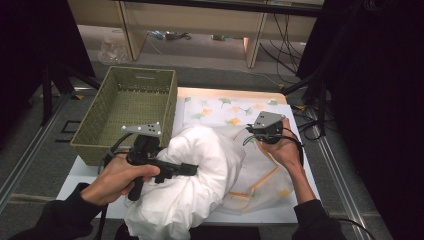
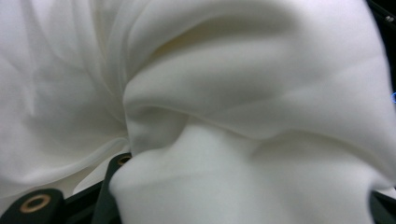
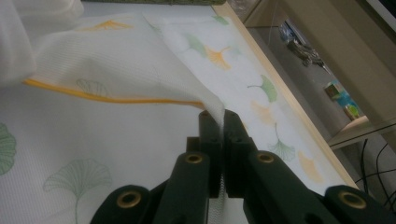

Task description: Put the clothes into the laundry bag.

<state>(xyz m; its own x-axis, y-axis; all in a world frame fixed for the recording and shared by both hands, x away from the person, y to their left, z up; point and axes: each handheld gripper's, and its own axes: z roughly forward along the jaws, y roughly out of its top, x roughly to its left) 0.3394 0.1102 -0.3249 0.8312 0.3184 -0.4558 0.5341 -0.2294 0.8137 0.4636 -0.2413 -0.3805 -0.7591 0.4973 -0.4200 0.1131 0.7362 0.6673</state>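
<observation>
A bulky white cloth bundle (image 1: 200,175) (image 2: 261,93) lies on the near half of the table and hangs over its front edge. My left gripper (image 1: 192,169) is pushed into the bundle's left side, shut on a thick fold that bulges between the jaws in the left gripper view. To the right lies a thin white mesh cover (image 1: 260,170) (image 3: 116,70) with orange trim (image 3: 107,98) and a ginkgo-leaf print. My right gripper (image 1: 250,131) (image 3: 223,116) is shut on the cover's edge and holds it lifted off the table.
An empty green woven basket (image 1: 125,80) stands at the back left, just beyond my left hand. A ginkgo-leaf printed cloth (image 1: 225,107) lies flat on the far half of the table. Dark stands and cables flank the table.
</observation>
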